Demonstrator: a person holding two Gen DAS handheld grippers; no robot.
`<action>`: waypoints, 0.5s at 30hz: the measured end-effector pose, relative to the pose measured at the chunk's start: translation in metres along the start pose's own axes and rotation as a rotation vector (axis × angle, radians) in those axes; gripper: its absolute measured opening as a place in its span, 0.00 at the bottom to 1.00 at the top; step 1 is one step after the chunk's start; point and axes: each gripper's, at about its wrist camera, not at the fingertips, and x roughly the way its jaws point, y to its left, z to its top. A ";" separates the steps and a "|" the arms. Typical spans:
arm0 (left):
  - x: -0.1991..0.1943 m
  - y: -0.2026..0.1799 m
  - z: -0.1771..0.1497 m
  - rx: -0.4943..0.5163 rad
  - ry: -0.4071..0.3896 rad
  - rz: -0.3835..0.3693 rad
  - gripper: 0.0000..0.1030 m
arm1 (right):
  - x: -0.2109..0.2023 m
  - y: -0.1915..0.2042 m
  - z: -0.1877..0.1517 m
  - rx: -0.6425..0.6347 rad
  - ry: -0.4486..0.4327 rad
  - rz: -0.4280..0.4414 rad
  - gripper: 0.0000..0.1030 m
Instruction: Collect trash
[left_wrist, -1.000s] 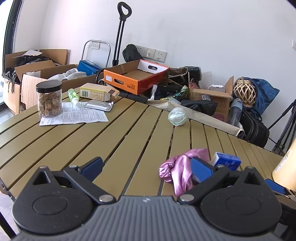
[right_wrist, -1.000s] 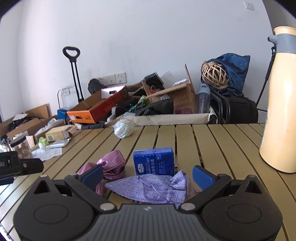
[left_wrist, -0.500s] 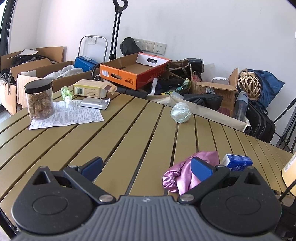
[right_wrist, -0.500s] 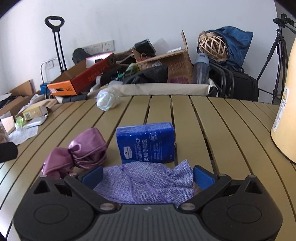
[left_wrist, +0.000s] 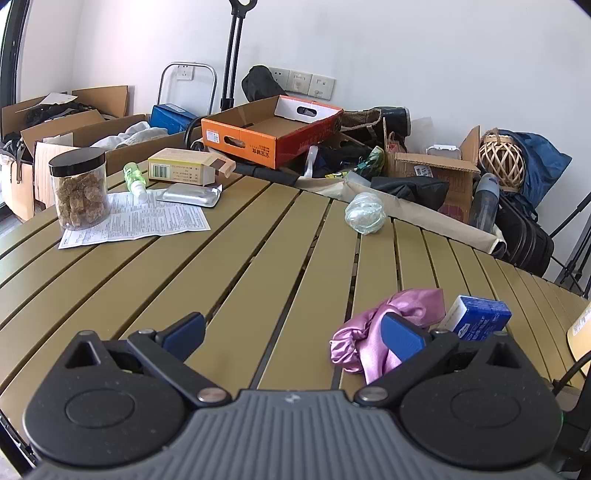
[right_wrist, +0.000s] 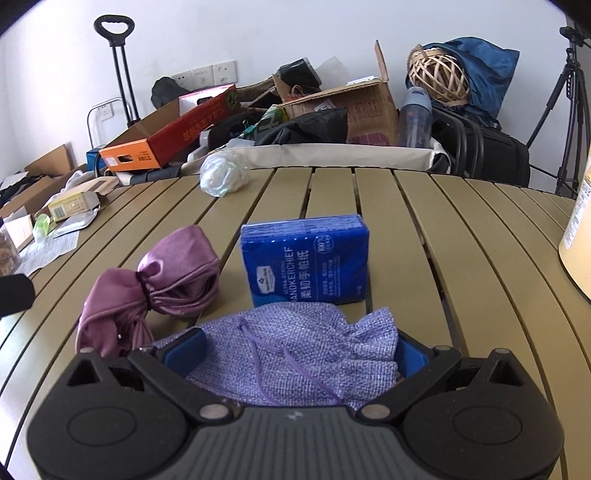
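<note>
Your right gripper (right_wrist: 291, 352) has its fingers spread around the lilac pouch (right_wrist: 295, 354), not clamped; close now and you may snag only loose weave or the drawstring, or nudge the tissue pack (right_wrist: 306, 258) at 12 o'clock. Left gripper (left_wrist: 291, 330) is wide apart over bare table (left_wrist: 258, 240), right finger close by the pink pouch (left_wrist: 373, 332). Crumpled plastic (right_wrist: 221, 177) sits at 11 o'clock by the far edge; no bin visible, pouch contents hidden, and the bottle (right_wrist: 576, 229) at 3 o'clock is cut off.

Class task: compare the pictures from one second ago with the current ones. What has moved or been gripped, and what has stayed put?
The right tongs have come forward and down over the lilac woven pouch, which now lies between the open jaws, not yet gripped. The left tongs edged forward, open and empty. The pink satin pouch, blue tissue pack and crumpled plastic stayed put.
</note>
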 end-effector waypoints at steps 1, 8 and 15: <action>0.000 0.000 0.000 0.000 0.002 0.002 1.00 | 0.000 0.000 0.000 -0.001 -0.001 0.004 0.96; 0.001 0.001 -0.001 -0.001 0.009 0.003 1.00 | -0.004 -0.001 -0.002 -0.007 -0.021 0.002 0.82; 0.004 -0.002 -0.003 0.005 0.018 -0.002 1.00 | -0.013 -0.003 -0.007 -0.019 -0.052 -0.021 0.59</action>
